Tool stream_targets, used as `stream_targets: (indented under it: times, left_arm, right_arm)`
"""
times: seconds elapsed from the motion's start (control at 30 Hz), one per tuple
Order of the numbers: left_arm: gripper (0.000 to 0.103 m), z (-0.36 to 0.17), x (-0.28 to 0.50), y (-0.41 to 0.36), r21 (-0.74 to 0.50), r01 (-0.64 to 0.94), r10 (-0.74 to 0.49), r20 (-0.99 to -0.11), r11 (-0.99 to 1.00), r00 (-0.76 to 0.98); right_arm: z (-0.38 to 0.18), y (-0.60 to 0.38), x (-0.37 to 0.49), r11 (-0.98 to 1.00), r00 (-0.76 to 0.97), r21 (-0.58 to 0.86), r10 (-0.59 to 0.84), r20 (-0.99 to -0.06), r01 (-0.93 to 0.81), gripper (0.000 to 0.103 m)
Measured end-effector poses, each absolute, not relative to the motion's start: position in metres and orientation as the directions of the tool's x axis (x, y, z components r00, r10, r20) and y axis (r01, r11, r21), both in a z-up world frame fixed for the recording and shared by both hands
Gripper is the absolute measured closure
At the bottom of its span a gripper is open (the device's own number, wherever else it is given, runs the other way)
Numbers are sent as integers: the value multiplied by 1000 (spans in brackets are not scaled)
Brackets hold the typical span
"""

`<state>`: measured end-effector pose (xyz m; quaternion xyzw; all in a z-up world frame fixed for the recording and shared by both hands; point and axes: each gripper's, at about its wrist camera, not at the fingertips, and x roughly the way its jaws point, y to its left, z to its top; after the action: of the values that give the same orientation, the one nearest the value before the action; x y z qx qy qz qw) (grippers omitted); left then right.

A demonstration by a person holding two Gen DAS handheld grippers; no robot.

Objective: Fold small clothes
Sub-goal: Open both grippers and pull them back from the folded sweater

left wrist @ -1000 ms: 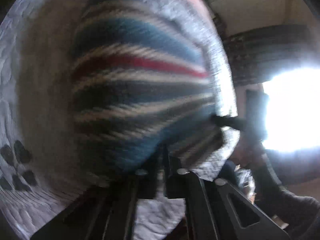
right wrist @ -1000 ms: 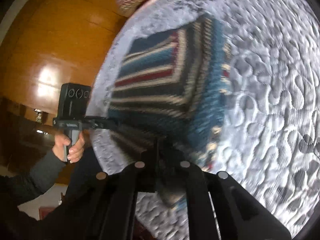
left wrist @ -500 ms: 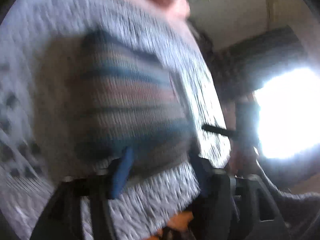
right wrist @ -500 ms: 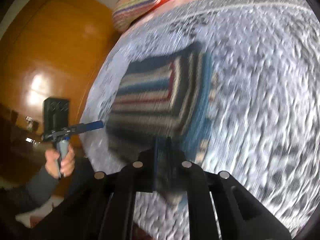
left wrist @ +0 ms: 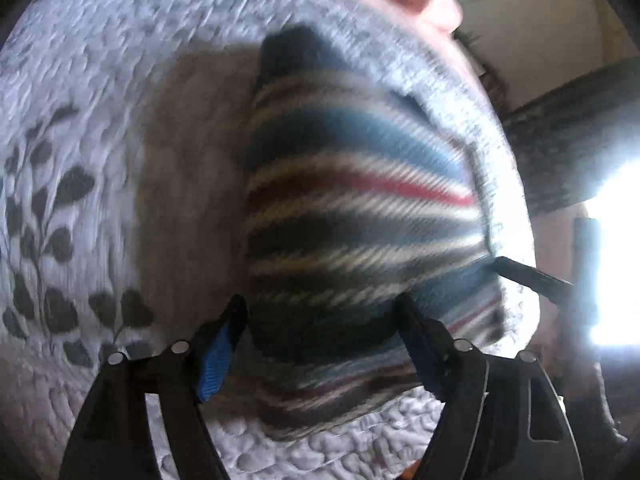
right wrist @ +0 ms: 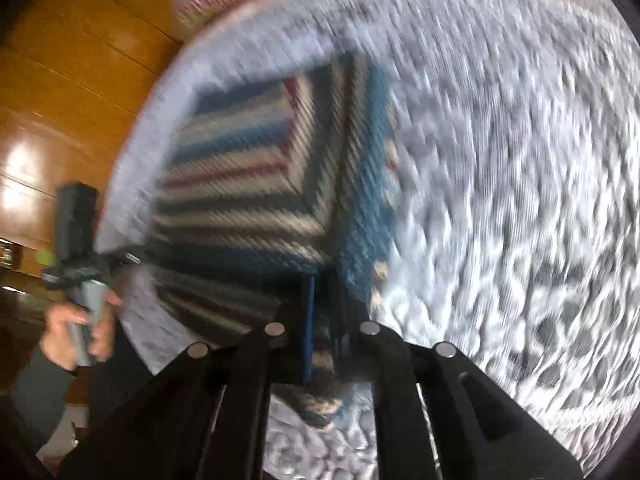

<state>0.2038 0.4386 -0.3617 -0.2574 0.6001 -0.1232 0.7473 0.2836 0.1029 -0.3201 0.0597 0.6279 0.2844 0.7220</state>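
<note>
A striped knit garment (left wrist: pixel 352 216), in blue, red, white and dark bands, lies folded on a grey quilted bedspread (left wrist: pixel 88 92). My left gripper (left wrist: pixel 320 316) stands open, its fingers spread to either side of the garment's near edge. In the right wrist view the same garment (right wrist: pixel 256 184) lies near the bed's left edge, and my right gripper (right wrist: pixel 322 320) is shut on its near corner, cloth pinched between the fingers. The right gripper's finger (left wrist: pixel 528 274) shows at the garment's right side in the left wrist view. Both views are motion-blurred.
A person's hand (right wrist: pixel 80 320) holds the left gripper's handle beyond the bed's edge. An orange wooden wall (right wrist: pixel 60 100) stands at the left. A striped cushion (right wrist: pixel 224 4) lies at the bed's far end. A bright window (left wrist: pixel 616 260) glares at the right.
My left gripper has opened and let go of the garment, then moved closer to it. The right gripper has stayed shut on the near corner while moving.
</note>
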Motion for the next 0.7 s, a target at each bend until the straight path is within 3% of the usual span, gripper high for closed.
stream_targets:
  times: [0.1, 0.23, 0.37, 0.47, 0.6, 0.7]
  left_arm:
    - [24, -350, 200, 440, -521, -169, -471, -842, 836, 264]
    - [23, -308, 167, 429, -498, -137, -438, -841, 856, 318]
    - [19, -276, 119, 408, -331, -93, -285, -901, 939, 327]
    - [18, -242, 68, 385, -194, -81, -140, -890, 978, 434]
    - [18, -201, 30, 361, -74, -135, 2, -872, 988, 490]
    - [18, -165, -4, 353, -130, -145, -34, -848, 981, 529]
  right_arm:
    - [-309, 105, 280, 843, 84, 435, 482, -872, -317, 93]
    - [-266, 91, 251, 852, 155, 424, 485, -861, -307, 67]
    - [-244, 86, 195, 882, 199, 355, 426, -883, -310, 31]
    - [-230, 89, 137, 916, 257, 259, 341, -904, -306, 12]
    - [-202, 90, 77, 957, 390, 94, 201, -899, -275, 11]
    - [-162, 90, 38, 975, 542, -46, 81, -836, -217, 3]
